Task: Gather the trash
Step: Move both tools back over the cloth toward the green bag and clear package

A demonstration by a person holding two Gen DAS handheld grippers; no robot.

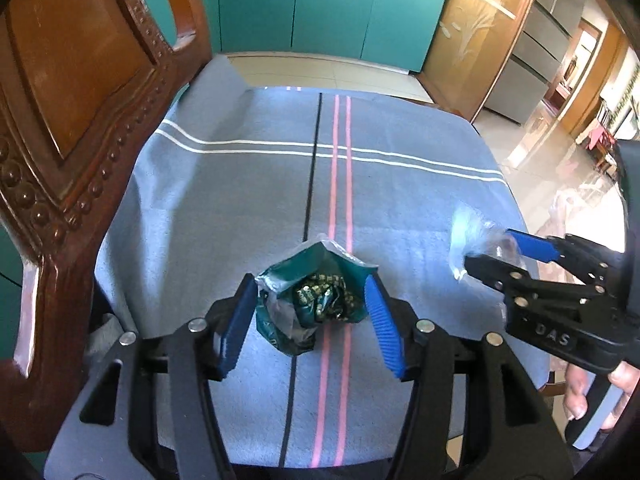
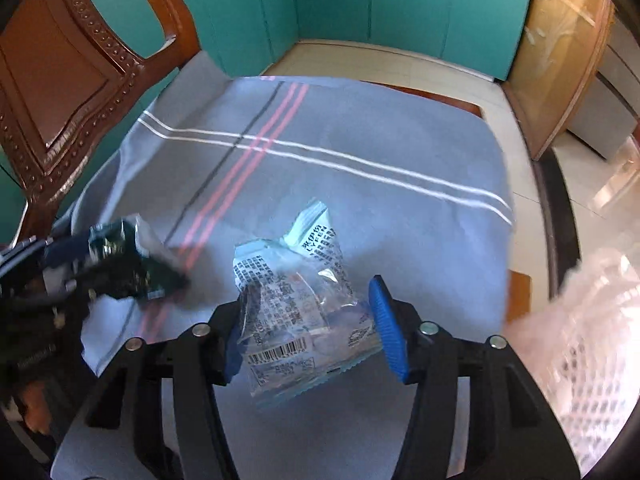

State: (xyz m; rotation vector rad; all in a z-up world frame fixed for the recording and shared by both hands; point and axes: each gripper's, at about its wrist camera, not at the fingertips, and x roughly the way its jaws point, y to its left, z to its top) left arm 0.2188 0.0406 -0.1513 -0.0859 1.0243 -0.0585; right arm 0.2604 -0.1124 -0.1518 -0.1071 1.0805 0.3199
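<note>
Black tong arms fill the bottom of each wrist view. Left tongs (image 1: 312, 312): jaws partly open, astride a crumpled green wrapper (image 1: 316, 300). One blue pad touches the wrapper's left edge; the other stands just off its right edge. No squeeze visible, so I read this as bracketing, not gripping. The wrapper appears to rest on the blue striped cloth (image 1: 240, 200) covering the bench, just beside the pink stripes.

Right tongs (image 2: 310, 328): jaws at a middling gap, with a clear printed wrapper (image 2: 296, 300) between them. Its left side is bunched against the left pad, and the right pad looks to touch its edge. The frame is motion-blurred, so I cannot tell firmly whether it is pinched, though in the left wrist view that wrapper hangs off the tong tips above the cloth, which suggests a hold.

Reason for placement, as a judgement: each hand works one scrap, so two pieces go in one pass. A pale mesh basket (image 2: 592, 320), blurred at the right edge beyond the bench, is the likely bin.

Pose: both tongs tilt steeply down toward the cloth. A hand (image 1: 596, 392) shows under the right tool's handle. A carved wooden chair (image 1: 80, 120) stands at the bench's left.
</note>
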